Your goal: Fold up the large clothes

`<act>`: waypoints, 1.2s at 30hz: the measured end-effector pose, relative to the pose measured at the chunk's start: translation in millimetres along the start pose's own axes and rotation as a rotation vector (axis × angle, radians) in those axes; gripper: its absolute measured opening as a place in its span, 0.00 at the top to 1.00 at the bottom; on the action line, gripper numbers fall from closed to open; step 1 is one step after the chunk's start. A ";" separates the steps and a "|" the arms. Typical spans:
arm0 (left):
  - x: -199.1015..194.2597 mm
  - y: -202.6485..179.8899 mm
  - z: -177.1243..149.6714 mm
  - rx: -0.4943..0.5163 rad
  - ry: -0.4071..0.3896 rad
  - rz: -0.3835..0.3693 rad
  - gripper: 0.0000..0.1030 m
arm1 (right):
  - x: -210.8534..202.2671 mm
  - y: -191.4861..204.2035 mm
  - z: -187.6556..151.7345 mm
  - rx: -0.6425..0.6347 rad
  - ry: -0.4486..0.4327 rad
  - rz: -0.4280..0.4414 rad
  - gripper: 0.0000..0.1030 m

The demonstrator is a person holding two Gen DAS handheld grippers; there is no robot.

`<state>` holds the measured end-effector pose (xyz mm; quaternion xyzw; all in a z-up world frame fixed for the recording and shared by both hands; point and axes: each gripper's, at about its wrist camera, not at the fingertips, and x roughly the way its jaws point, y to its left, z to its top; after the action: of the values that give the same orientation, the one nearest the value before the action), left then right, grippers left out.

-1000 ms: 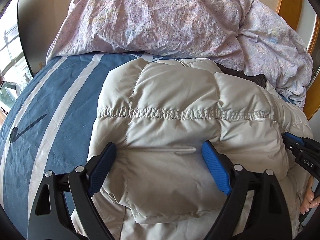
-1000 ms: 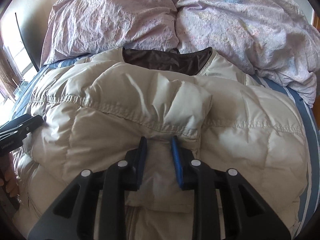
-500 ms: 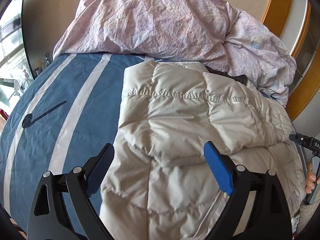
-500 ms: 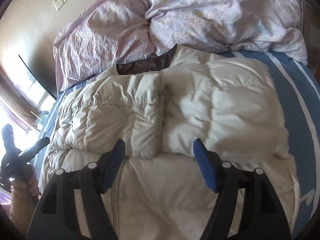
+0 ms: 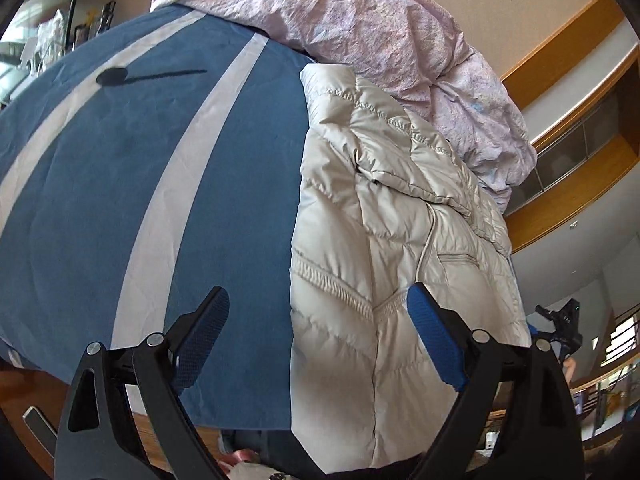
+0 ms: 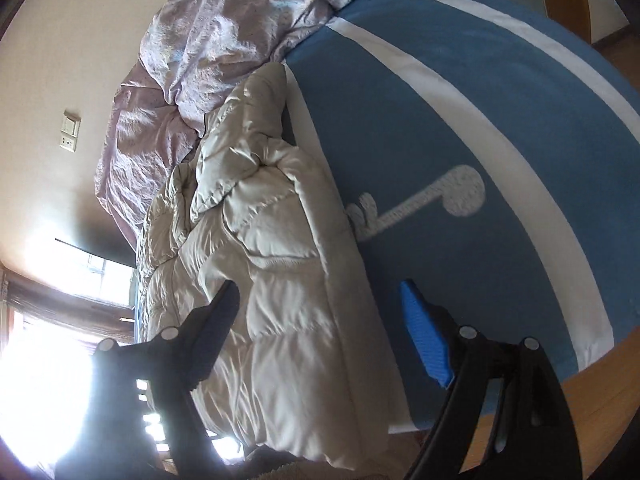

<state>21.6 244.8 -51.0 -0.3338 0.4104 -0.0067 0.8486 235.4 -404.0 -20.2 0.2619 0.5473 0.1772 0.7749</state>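
Note:
A beige quilted down jacket (image 5: 384, 248) lies on the blue bed with its sleeves folded onto its front; its hem hangs over the near bed edge. It also shows in the right wrist view (image 6: 272, 264). My left gripper (image 5: 320, 336) is open and empty, held near the jacket's lower left edge, above the bed edge. My right gripper (image 6: 324, 332) is open and empty, tilted, near the jacket's lower right edge. The right gripper also shows at the far right of the left wrist view (image 5: 560, 320).
A blue bedsheet with white stripes (image 5: 132, 168) covers the bed. A crumpled lilac duvet (image 5: 360, 24) is piled at the head, also in the right wrist view (image 6: 224, 28). Wooden floor (image 6: 600, 392) lies below the bed edge. A bright window (image 6: 48, 320) is to the left.
Both grippers have pulled back from the jacket toward the foot of the bed and dropped lower. The right gripper opened and let go of the sleeve. Both views have tilted.

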 end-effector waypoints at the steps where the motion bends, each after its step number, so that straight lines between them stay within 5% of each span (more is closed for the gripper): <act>1: 0.3 3.2 -4.4 -0.011 0.004 -0.014 0.13 | 0.2 -3.7 -4.6 0.004 0.011 0.008 0.21; 11: 3.9 9.2 -33.3 -0.074 0.007 -0.173 0.17 | 9.6 -4.3 -33.8 -0.043 0.078 0.050 0.21; 25: 9.0 2.2 -77.3 -0.192 0.043 -0.361 0.30 | 22.0 1.2 -55.0 -0.070 0.160 0.220 0.29; 36: 7.4 -5.6 -85.3 -0.173 0.076 -0.297 0.39 | 29.6 6.0 -74.3 -0.071 0.222 0.294 0.40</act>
<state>-31.8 190.5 -90.6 -0.4621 0.3876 -0.1093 0.7902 175.6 -366.8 -58.5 0.2906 0.5785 0.3356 0.6843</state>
